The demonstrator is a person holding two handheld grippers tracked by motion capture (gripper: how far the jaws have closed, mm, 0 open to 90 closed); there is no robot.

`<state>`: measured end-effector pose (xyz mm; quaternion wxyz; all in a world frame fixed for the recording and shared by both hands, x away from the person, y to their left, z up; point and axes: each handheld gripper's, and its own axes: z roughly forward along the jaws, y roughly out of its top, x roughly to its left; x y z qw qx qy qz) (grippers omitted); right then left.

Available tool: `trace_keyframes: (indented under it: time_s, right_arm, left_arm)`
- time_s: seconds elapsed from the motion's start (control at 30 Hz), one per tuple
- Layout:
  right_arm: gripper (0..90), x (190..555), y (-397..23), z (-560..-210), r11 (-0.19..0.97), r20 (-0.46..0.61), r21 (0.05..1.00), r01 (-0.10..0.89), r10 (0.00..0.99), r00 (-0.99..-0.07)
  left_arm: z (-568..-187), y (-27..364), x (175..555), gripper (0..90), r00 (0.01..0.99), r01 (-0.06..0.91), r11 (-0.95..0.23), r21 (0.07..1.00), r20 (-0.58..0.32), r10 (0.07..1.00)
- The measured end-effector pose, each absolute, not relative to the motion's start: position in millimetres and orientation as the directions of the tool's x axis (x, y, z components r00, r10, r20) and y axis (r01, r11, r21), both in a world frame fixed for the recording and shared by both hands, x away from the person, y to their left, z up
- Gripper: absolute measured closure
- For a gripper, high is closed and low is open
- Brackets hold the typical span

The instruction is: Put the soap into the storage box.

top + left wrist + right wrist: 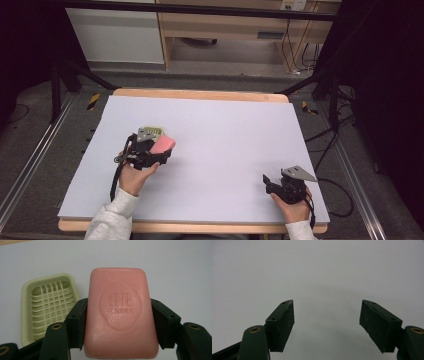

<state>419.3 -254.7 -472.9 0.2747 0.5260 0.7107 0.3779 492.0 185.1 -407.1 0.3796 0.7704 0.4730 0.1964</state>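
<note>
Two jaws of the left gripper (pixel 119 325) are clamped on the long sides of a pink soap bar (pixel 121 312), firm but likely slippery, just right of the green soap dish (pixel 26 315), while the right gripper (pixel 327 325), jaws apart, hovers over the bare surface (pixel 225 130), well off to the dish's right.

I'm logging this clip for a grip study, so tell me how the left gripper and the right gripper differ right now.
The left gripper is shut on the pink soap bar, its jaws pressed against the bar's two long sides; the right gripper is open with nothing between its jaws. The left gripper sits beside the pale green soap dish, while the right gripper faces bare white table surface. Both have black jaws and are held in a hand.
</note>
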Motion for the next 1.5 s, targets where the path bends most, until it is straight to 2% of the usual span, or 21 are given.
trace_keyframes:
  time_s: [1.5]
  right_arm:
    - [27.8,422.2,-252.5,-473.8,0.169,0.003,0.823,0.542,0.953,-0.302]
  left_arm:
    - [-420.4,224.8,543.7,37.3,0.327,0.623,-0.173,0.763,-0.053,0.943]
